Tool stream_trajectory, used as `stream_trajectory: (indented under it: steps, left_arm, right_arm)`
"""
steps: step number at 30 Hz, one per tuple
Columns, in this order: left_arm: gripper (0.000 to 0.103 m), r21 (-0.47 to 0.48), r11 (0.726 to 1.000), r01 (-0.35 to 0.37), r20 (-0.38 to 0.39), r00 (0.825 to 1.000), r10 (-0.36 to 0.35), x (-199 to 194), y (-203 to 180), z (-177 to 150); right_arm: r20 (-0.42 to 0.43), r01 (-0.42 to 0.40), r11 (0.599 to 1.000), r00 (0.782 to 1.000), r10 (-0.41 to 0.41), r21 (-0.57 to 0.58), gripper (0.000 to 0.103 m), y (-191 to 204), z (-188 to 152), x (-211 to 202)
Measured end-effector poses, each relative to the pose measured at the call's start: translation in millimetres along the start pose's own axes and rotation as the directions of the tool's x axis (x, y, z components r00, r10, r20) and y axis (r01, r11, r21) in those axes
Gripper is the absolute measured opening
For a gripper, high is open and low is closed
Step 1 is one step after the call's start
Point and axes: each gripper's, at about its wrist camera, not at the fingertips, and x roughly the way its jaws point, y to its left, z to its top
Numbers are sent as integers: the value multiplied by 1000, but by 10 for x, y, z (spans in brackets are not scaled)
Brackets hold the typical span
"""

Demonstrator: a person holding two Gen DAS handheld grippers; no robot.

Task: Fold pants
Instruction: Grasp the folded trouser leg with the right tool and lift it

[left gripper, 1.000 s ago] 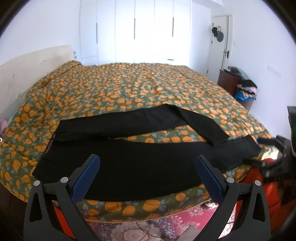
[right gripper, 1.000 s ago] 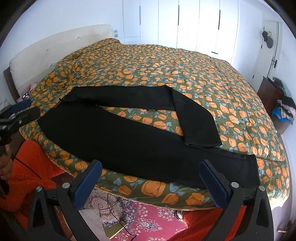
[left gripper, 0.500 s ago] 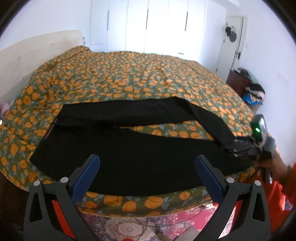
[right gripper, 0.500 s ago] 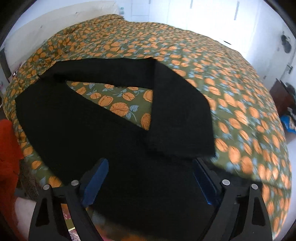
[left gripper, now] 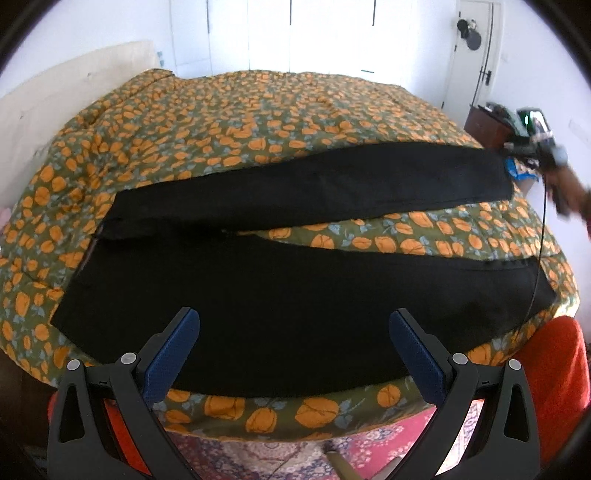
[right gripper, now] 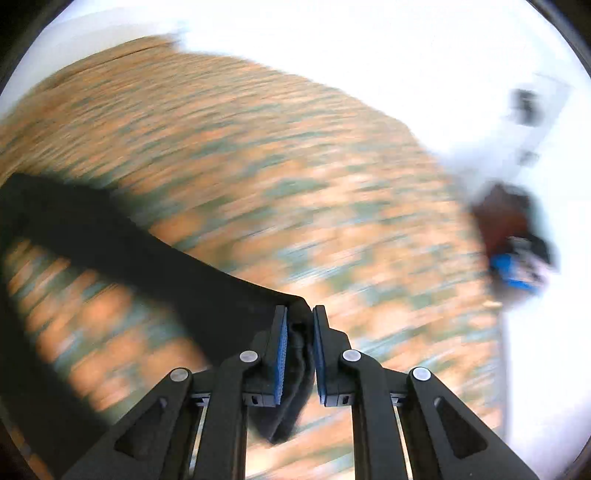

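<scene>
Black pants (left gripper: 280, 291) lie across the near edge of the bed, waist to the left. The near leg lies flat along the edge. The far leg (left gripper: 332, 184) stretches out to the right, its cuff held up by my right gripper (left gripper: 532, 147). In the blurred right wrist view my right gripper (right gripper: 300, 325) is shut on the bunched black cuff (right gripper: 295, 354). My left gripper (left gripper: 295, 332) is open and empty, just above the near leg at the bed's edge.
The bed has an orange-flowered green quilt (left gripper: 277, 110). White wardrobes (left gripper: 295, 33) stand behind it, a door (left gripper: 476, 48) and a dark cabinet (left gripper: 484, 125) with clothes at the right. A pink patterned rug (left gripper: 369, 443) lies below the bed edge.
My right gripper dropped onto the folded-back far leg, shut on its cuff and pulled it out straight to the right. My left gripper moved closer over the near leg.
</scene>
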Motion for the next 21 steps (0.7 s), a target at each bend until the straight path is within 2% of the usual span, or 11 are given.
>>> stream_trajectory:
  steps: [1, 3, 6, 7, 10, 12, 13, 15, 18, 20, 21]
  left_arm:
    - [102, 0, 1000, 1, 0, 1000, -1, 5, -10, 13]
    - [102, -4, 1000, 5, 7, 1000, -5, 13, -8, 23]
    - [102, -16, 1000, 5, -2, 1000, -5, 85, 45, -4]
    - [102, -23, 1000, 7, -12, 1000, -7, 125, 63, -14]
    - [102, -67, 998, 20, -60, 998, -24, 276, 144, -52]
    - [102, -99, 995, 27, -70, 997, -34, 313, 203, -64]
    - [102, -112, 993, 26, -66, 997, -34, 309, 243, -70]
    - [102, -124, 992, 13, -58, 998, -20, 291, 297, -69]
    - [102, -151, 988, -19, -48, 999, 12, 261, 449, -78]
    - [102, -175, 984, -38, -50, 998, 30, 256, 557, -88]
    - [102, -182, 982, -47, -55, 998, 37, 265, 588, -91]
  right_arm:
    - [-5, 61, 997, 998, -61, 49, 22, -346, 149, 123]
    - [-77, 213, 968, 976, -204, 136, 40, -796, 256, 319]
    - [-101, 212, 943, 976, -191, 258, 50, -1016, 180, 394]
    - [-84, 177, 945, 984, -160, 275, 51, -942, 136, 380]
    - [-67, -20, 962, 997, 40, 271, 51, -380, 47, 448]
    - [-66, -236, 933, 962, 263, 273, 51, 271, 64, 527]
    - [-75, -367, 886, 912, 402, 283, 51, 708, 111, 580]
    - [-95, -547, 780, 797, 596, 304, 51, 1458, 188, 636]
    - [-123, -765, 577, 568, 814, 287, 51, 2807, 455, 615]
    - [-145, -844, 447, 423, 894, 296, 51, 3586, 594, 566]
    - [-162, -873, 368, 332, 929, 322, 51, 3979, 651, 570]
